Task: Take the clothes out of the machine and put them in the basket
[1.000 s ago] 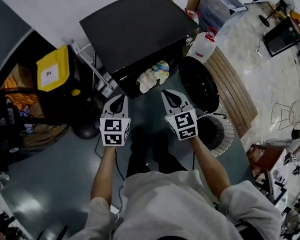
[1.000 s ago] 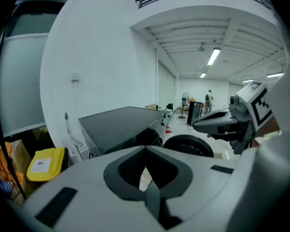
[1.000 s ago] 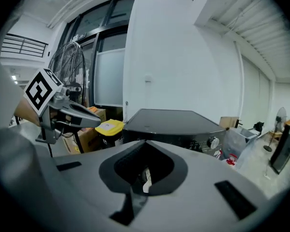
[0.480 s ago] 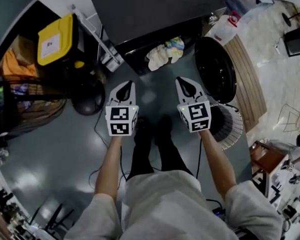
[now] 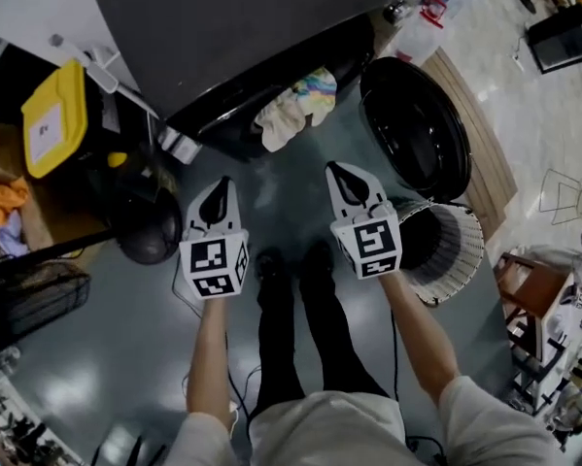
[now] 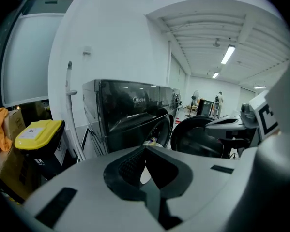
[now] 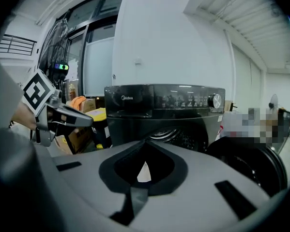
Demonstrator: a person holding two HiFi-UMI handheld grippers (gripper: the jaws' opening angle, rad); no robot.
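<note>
Seen from above, a person stands facing a black front-loading washing machine (image 5: 252,27) at the top of the frame. Over the past second both arms have come down together, so the left tongs (image 5: 220,190) and right tongs (image 5: 347,178) are now lower and nearer the level of the drum opening. Both tongs are closed and hold nothing. This looks like the approach before the first grab, with no garment taken yet.

The clothes (image 5: 292,110), a pale bundle with pastel colours, spill out of the machine's mouth at upper centre, well ahead of both tongs. The round door (image 5: 415,124) hangs open at the upper right. The white slatted basket (image 5: 456,272) stands on the floor at the right, just beside the right tongs. It looks dark inside, and its contents cannot be made out.

Only the head view shows the basket and the full bundle. The right gripper view adds the machine's front, with its control knob (image 7: 214,100) and the dark drum opening (image 7: 176,137). The left gripper view shows a yellow-lidded bin (image 6: 38,129) at the left and only a sliver of the clothes.
</note>
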